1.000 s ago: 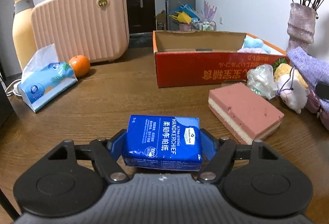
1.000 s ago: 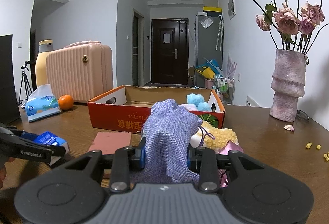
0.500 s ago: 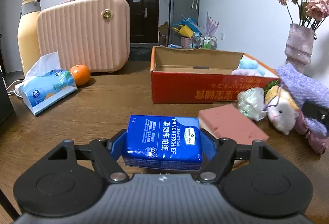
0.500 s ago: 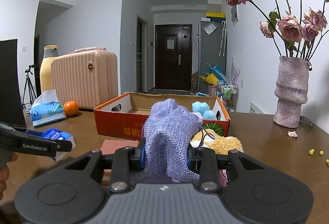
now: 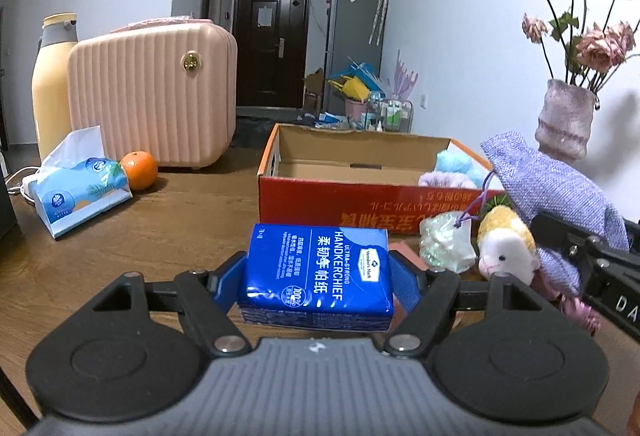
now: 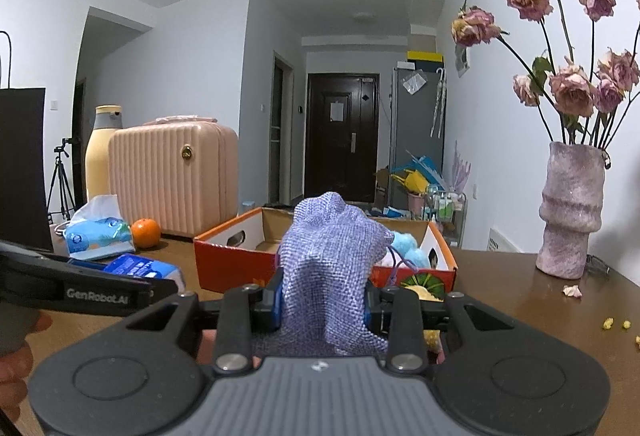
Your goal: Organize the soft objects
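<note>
Tissue pack [image 5: 318,272] clamped flat in left hand-held gripper [image 5: 318,278], long axis seemingly crosswise.

Setting: a lived-in home. Indicators: wooden table [image 5: 192,220] across the lower frame; pink suitcase [image 5: 152,95] at left; vase of dried roses [image 6: 570,211] at right; dark entrance door [image 6: 340,139] and grey refrigerator [image 5: 354,39] at centre background, down a hallway.
</note>
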`<state>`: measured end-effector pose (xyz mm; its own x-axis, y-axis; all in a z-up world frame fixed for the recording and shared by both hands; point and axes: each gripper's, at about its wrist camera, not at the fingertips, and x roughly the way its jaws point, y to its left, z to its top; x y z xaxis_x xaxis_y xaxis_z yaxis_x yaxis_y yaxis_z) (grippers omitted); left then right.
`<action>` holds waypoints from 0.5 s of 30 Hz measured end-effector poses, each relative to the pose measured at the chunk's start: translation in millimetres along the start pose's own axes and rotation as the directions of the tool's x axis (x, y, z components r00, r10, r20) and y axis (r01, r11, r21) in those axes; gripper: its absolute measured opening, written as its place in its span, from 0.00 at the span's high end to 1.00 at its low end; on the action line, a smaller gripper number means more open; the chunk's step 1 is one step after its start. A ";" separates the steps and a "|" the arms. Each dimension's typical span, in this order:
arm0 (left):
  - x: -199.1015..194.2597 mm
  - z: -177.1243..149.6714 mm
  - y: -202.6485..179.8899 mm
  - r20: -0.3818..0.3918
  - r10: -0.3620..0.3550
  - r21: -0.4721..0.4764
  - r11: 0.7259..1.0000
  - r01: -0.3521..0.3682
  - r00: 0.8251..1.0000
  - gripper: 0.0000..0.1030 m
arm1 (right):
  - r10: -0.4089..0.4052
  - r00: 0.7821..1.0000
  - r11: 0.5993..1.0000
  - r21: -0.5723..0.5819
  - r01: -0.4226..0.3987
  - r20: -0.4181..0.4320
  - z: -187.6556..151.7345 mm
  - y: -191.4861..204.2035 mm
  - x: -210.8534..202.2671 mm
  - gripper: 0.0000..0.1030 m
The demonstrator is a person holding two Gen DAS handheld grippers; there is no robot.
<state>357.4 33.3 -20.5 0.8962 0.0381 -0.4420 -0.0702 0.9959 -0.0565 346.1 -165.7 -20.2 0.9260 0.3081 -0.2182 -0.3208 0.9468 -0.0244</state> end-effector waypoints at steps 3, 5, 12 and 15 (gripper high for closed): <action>-1.6 3.4 -1.5 0.014 0.005 -0.015 1.000 -0.005 1.000 0.27 | -0.002 1.000 1.000 -0.004 0.002 0.014 2.2 2.4 1.2 0.68; -2.1 5.6 -0.7 0.022 0.000 -0.028 1.000 0.001 1.000 0.27 | -0.002 1.000 1.000 -0.005 0.002 0.020 3.2 3.4 2.8 0.68; -1.6 14.2 -0.3 0.046 0.013 -0.059 0.998 -0.010 0.999 0.27 | -0.007 0.999 1.000 -0.002 0.007 0.041 8.2 5.4 10.0 0.68; 0.0 18.7 -0.3 0.058 0.017 -0.067 0.998 -0.014 0.998 0.27 | -0.012 0.999 1.000 0.003 0.012 0.045 10.4 5.5 16.6 0.68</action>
<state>365.7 34.6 -3.8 0.9186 0.0601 -0.3906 -0.1117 0.9876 -0.1107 361.8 -154.4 -13.8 0.9378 0.3009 -0.1733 -0.3095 0.9506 -0.0240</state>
